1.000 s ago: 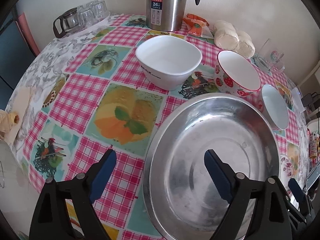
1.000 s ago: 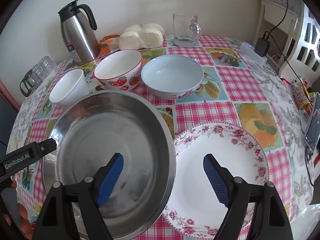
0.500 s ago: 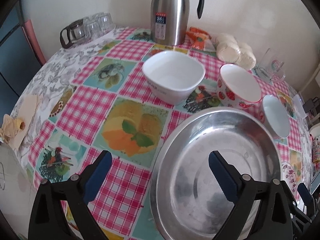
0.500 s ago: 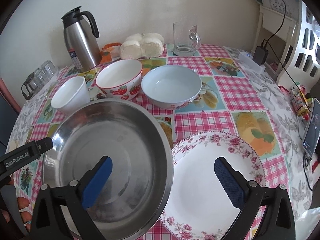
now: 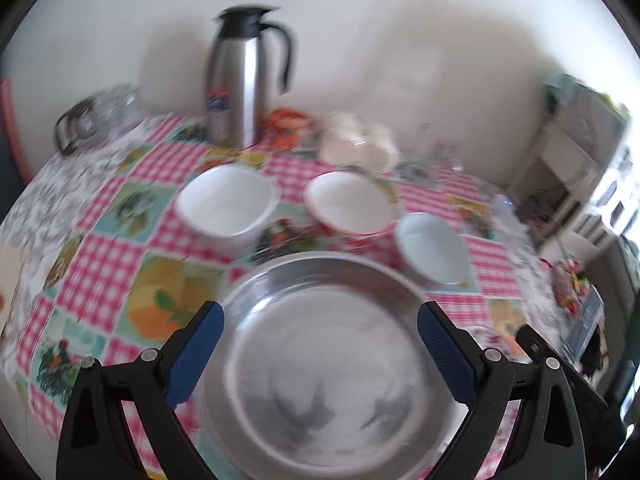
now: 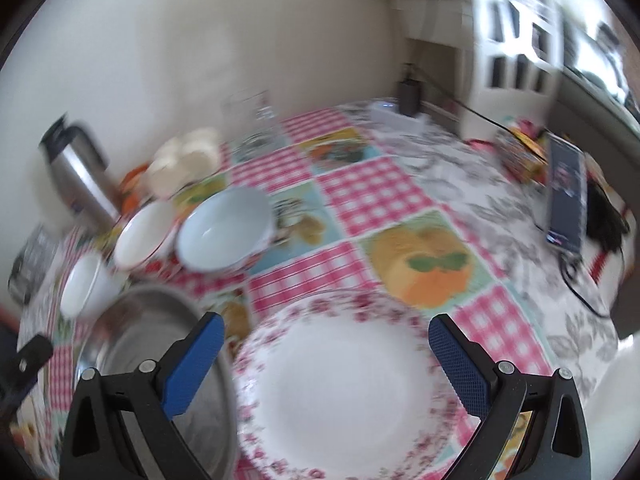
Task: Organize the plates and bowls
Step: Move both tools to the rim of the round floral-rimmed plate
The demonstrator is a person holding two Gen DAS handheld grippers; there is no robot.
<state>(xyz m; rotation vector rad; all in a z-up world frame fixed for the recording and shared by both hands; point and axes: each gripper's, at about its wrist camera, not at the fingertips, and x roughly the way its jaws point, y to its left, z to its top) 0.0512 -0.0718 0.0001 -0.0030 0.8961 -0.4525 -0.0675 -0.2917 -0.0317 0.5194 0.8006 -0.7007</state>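
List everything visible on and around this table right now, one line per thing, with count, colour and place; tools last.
Steel basin: 1, silver, near table edge, below left tool.
Floral plate: 1, white with pink flowers, beside basin, below right tool.
Square bowl: 1, white, behind basin.
Strawberry bowl: 1, white with red rim, mid row.
Pale blue bowl: 1, end of bowl row.
Thermos jug: 1, steel and black, by wall.
Glass mug: 1, clear, by wall.
Buns: white, count unclear, beside jug.
Glass pot: 1, clear, far corner.
Phone: 1, dark, table edge.
Tablecloth: 1, pink check with fruit pictures.
Left tool: black, blue pads, open.
Right tool: same, open.
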